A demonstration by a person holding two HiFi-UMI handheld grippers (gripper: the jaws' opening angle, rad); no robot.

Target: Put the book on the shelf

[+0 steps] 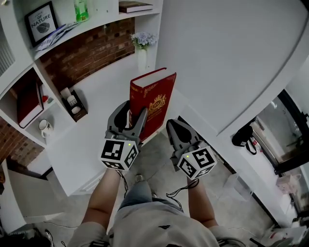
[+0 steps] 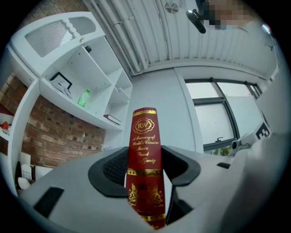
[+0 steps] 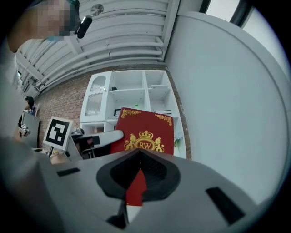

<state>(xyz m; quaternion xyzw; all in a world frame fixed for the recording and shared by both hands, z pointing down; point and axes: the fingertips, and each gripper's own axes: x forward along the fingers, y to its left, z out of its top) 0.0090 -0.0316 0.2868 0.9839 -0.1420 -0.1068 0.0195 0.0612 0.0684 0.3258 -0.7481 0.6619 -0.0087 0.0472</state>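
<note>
Most of the head view's right side is a curved white wall (image 1: 231,58); to the left rises a white shelf unit (image 1: 87,28) backed with brick, above a white desk (image 1: 96,96). A red book (image 1: 153,103) with gold print is held upright above the desk's near edge, spine toward the person. The left gripper (image 1: 131,112) has its fingers clamped wide on the spine. The right gripper (image 1: 173,125) hangs just beside the book's lower right, fingers pressed together with nothing seen between them. A dark red volume (image 1: 28,101) leans in a low compartment. A framed picture (image 1: 41,21) and a green bottle (image 1: 80,9) occupy the upper shelf. A vase of flowers (image 1: 143,46) stands beyond the book, against the shelf's upright. A mug (image 1: 44,127) sits low at the left.
</note>
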